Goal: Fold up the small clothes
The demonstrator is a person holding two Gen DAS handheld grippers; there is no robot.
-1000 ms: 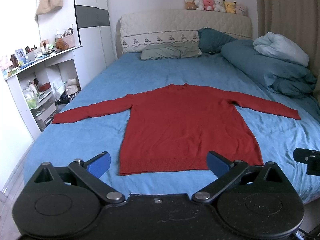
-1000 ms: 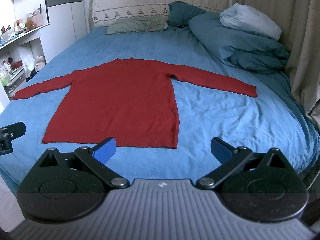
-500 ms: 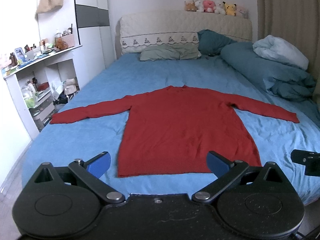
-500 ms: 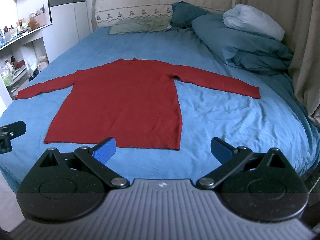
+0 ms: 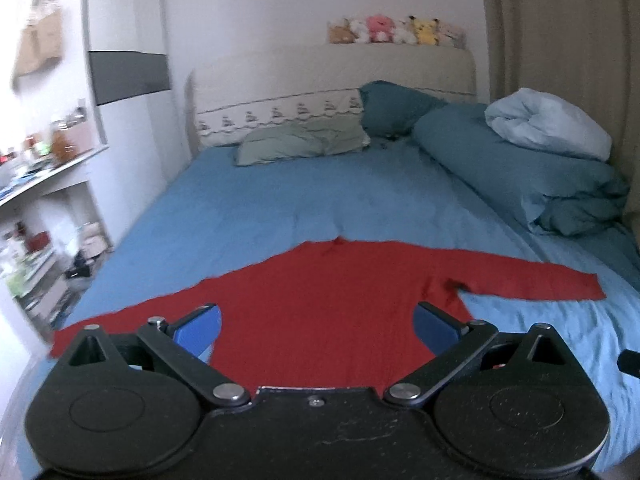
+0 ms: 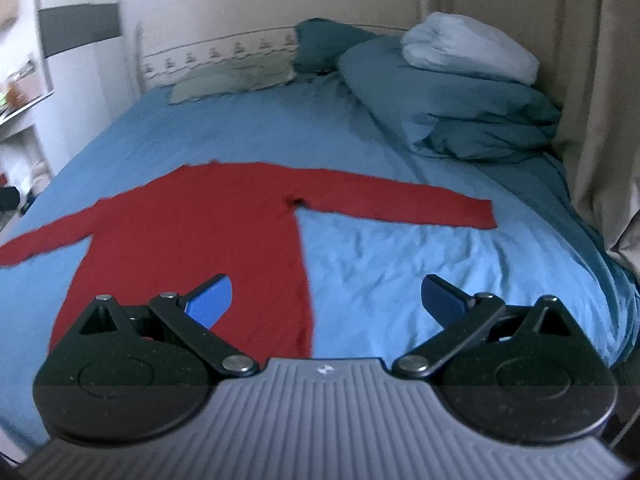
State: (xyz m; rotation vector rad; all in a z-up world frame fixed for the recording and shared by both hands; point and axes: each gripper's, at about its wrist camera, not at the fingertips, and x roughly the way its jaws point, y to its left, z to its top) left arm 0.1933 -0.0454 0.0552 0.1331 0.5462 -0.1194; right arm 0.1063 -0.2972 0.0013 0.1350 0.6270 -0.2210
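A red long-sleeved sweater (image 5: 320,304) lies flat on the blue bed sheet (image 5: 320,204), both sleeves spread out to the sides. It also shows in the right wrist view (image 6: 192,232). My left gripper (image 5: 316,330) is open and empty, above the sweater's lower body. My right gripper (image 6: 326,304) is open and empty, above the sweater's right side edge and the bare sheet (image 6: 400,264). The sweater's hem is hidden behind both grippers.
A rolled teal duvet (image 5: 520,176) with a pale blue blanket (image 5: 548,124) lies along the bed's right side. Pillows (image 5: 304,142) sit at the headboard. Shelves (image 5: 36,240) stand left of the bed. A curtain (image 6: 600,100) hangs at the right.
Both grippers have moved forward and lower over the bed; the sweater now fills the near view and its hem has gone behind them. Both stay open.
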